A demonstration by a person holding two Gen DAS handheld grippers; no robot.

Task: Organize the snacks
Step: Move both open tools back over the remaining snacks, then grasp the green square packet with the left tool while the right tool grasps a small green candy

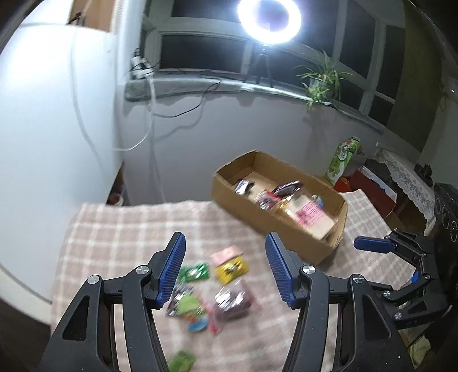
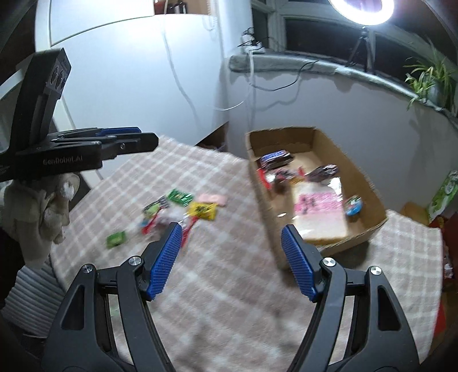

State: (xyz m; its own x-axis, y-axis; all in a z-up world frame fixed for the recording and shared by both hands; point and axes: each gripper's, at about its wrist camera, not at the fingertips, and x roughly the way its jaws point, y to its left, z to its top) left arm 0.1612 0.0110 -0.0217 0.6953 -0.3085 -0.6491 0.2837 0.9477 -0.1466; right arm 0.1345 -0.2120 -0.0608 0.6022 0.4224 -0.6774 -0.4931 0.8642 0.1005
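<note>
Loosely scattered, the snack packets [image 1: 211, 289] lie on the checked cloth [image 1: 120, 229] that covers the bench, just beside the open cardboard box [image 1: 300, 229], on its near-left side. Among them we can pick out a yellow packet [image 1: 231, 268], a pink one [image 1: 226, 253] touching it on the box-ward side, and green ones [image 1: 193, 273] a little farther from the box; the blur hides finer detail. More packets [image 2: 300, 171] and a pink-printed flat pack [image 2: 320, 211] sit inside the box.

Our left tongs [image 1: 224, 271] hover above the loose pile with their blue pads well apart and nothing between them. Our right tongs [image 2: 232, 263] hang over bare cloth near the box's near corner, likewise spread and empty.

Beyond the box, a green carton [image 1: 342, 160] stands against the wall, and above it a ring light [image 1: 269, 20] and a potted plant [image 1: 322, 81] on the windowsill.
</note>
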